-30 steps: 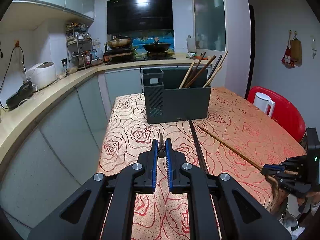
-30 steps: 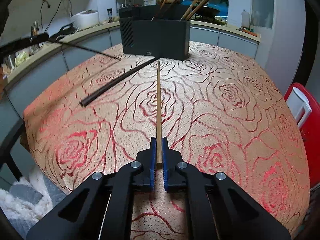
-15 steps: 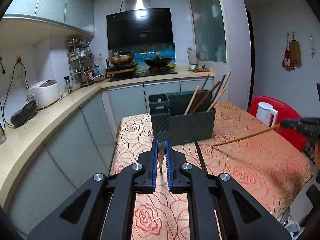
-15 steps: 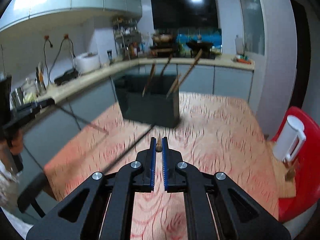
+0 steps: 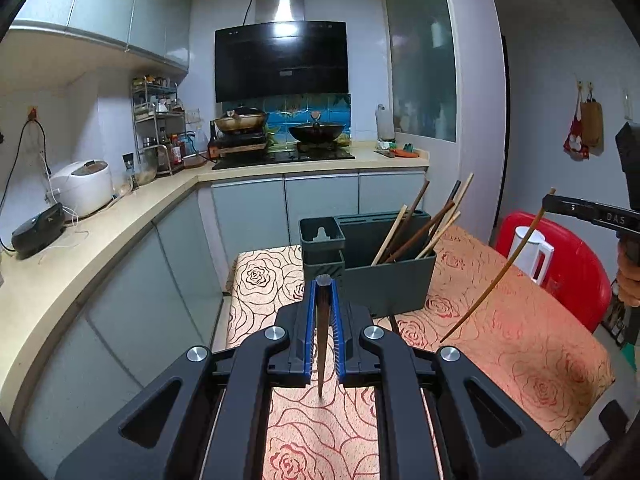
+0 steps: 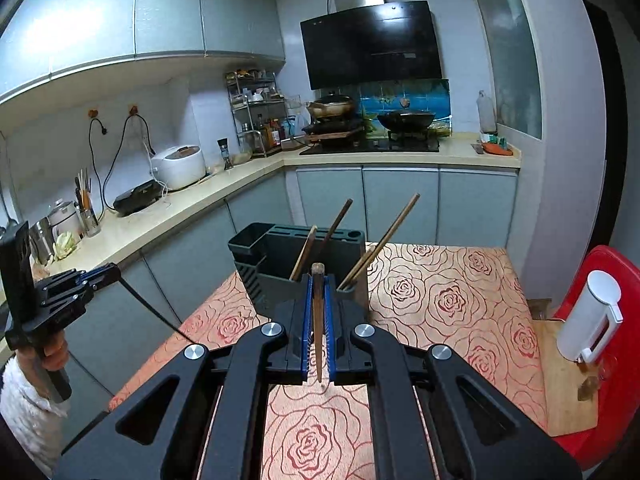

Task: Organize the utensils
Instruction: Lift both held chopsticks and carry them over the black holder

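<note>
"DAS" on right hand-held gripper (image 5: 560, 203)

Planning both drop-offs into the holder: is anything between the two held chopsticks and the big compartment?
Nothing visible blocks either path. The left claw grips a dark chopstick, the right claw a brown chopstick. The utensil holder sits just ahead, open-topped, with leaning chopsticks crowding its large compartment.

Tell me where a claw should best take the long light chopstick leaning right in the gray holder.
Grip the long light chopstick near its free upper end, coming from above and closing across the thin shaft. Up there it leans clear of the others; its lower part is hidden inside the gray holder.
</note>
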`<state>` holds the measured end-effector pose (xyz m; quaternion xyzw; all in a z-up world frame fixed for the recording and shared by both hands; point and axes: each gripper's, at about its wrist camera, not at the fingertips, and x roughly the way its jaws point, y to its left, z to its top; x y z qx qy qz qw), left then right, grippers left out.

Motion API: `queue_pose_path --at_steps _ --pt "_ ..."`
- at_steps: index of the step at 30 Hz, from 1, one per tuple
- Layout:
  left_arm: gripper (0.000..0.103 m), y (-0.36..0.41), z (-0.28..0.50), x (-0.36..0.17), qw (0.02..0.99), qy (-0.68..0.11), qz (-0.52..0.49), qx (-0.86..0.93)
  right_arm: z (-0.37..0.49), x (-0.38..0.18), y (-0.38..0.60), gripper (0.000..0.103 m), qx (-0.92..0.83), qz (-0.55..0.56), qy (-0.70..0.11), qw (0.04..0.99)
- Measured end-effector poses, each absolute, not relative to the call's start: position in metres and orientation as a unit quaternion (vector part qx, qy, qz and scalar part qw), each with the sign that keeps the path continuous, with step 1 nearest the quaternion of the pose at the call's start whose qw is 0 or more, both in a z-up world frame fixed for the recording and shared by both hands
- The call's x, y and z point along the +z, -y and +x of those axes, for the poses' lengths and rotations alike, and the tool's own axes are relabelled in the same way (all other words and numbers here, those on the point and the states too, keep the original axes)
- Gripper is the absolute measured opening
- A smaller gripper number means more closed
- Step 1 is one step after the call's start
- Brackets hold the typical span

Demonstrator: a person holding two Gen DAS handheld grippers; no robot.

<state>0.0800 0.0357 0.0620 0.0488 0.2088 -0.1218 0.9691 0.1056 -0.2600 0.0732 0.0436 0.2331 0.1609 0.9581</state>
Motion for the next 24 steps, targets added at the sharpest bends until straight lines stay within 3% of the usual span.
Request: queue_pose_path --at_steps 24 --pt "0.007 -0.002 0.138 0.159 0.973 -0.172 0.067 -0.140 0.160 0.173 0.261 0.007 0.114 0.023 -0.196 0.974"
